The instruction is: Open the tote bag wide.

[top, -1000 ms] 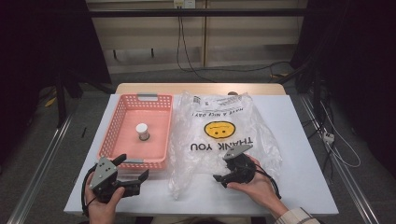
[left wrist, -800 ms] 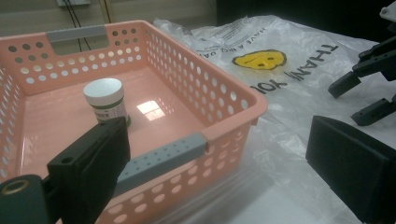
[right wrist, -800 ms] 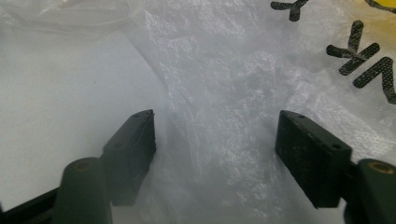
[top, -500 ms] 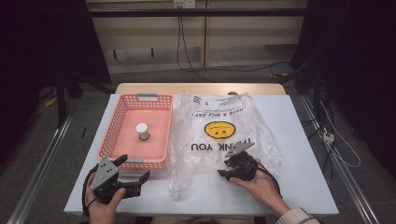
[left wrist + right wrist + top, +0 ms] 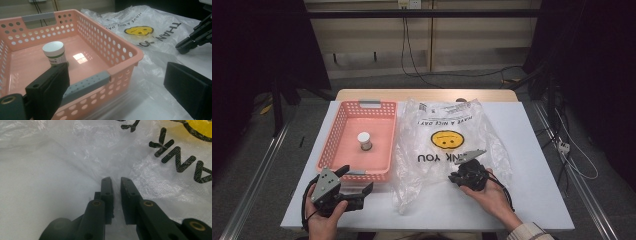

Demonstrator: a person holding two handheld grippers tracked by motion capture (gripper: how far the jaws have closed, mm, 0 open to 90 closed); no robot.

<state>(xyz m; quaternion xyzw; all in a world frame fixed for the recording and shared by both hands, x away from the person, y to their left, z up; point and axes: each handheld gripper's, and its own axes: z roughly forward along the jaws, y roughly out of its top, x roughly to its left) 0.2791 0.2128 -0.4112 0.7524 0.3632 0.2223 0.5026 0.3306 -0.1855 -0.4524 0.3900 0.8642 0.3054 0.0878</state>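
The left gripper rests at the table's near edge, jaws wide apart with nothing between them, just before the basket. The right gripper has just been closing, pinching film of the bag between its nearly meeting jaws. The bag lies flat right of the basket, long axis running near to far, its print upside down, its mouth nearest.

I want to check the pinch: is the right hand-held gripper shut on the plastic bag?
Shut on the plastic bag: right hand-held gripper pinches film.
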